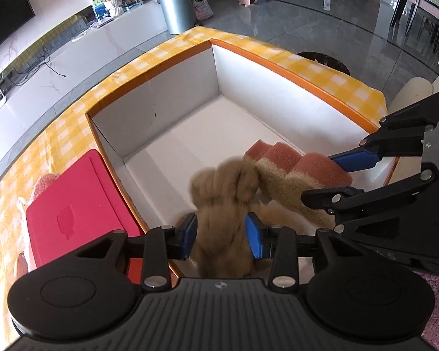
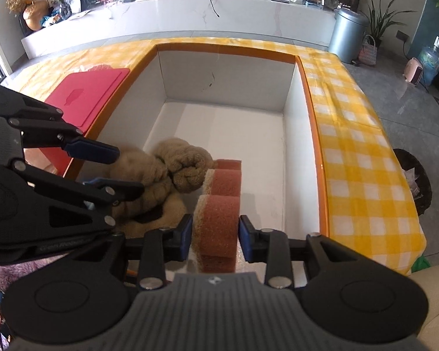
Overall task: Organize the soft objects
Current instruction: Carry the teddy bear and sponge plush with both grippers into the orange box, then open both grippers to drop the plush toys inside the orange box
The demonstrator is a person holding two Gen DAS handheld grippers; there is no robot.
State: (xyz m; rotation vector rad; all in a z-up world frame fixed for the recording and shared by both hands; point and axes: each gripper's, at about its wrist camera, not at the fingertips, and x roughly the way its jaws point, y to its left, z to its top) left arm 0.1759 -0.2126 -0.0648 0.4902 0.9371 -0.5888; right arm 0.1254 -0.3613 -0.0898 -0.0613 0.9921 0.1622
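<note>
My left gripper (image 1: 221, 235) pinches the plush toy (image 1: 225, 196) and my right gripper (image 2: 215, 235) pinches the sponge (image 2: 219, 204) over the box (image 2: 289, 122); crowded together, I judge they could snag on release.

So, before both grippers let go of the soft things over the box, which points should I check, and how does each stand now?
1. Left gripper holds the brown plush toy: ok, the pads press its sides.
2. Right gripper holds the sponge: ok, gripped between both pads.
3. Both things are over the white box, inside its orange rim: ok.
4. Free floor in the box for them: ok, the far part is bare.
5. Plush and sponge apart from each other: not ok, they appear to touch.
6. Either thing already resting on the box floor: cannot tell.
</note>
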